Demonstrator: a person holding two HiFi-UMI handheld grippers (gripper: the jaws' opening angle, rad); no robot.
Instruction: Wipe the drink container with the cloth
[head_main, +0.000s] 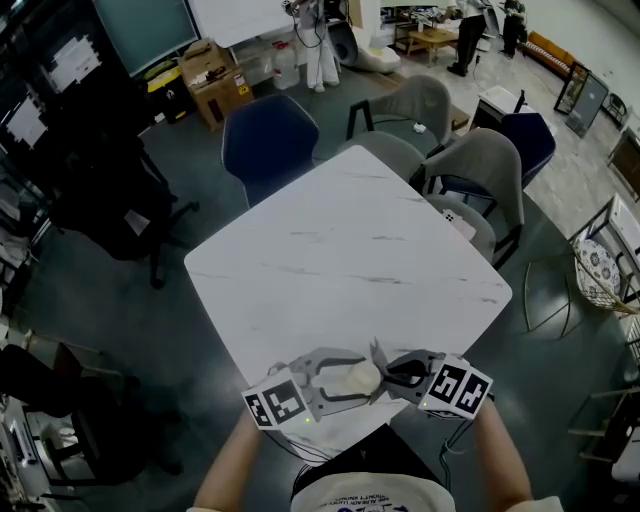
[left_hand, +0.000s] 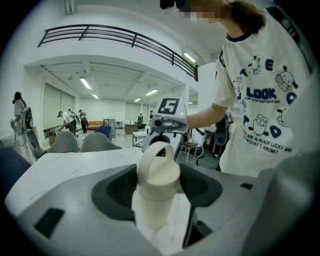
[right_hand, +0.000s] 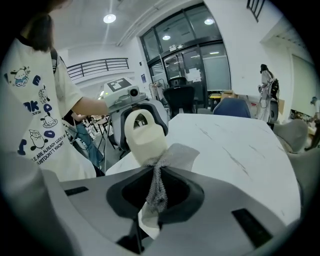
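Open tabletop stretches ahead; chairs line its far edges.

White marble table; blue chair, grey chairs alongside; cardboard boxes beyond.

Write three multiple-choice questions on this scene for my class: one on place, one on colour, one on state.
1. Where is the bottle? A in the right hand-held gripper; B in the left hand-held gripper; C in neither.
2. Its colour? A blue; B black; C cream.
3. The right hand-held gripper is: A shut on the cloth; B open, empty; C shut on the bottle.
Answers: 1 B, the left jaws clasp the bottle; 2 C, body and lid are pale cream; 3 A, the mesh cloth is pinched between its jaws.
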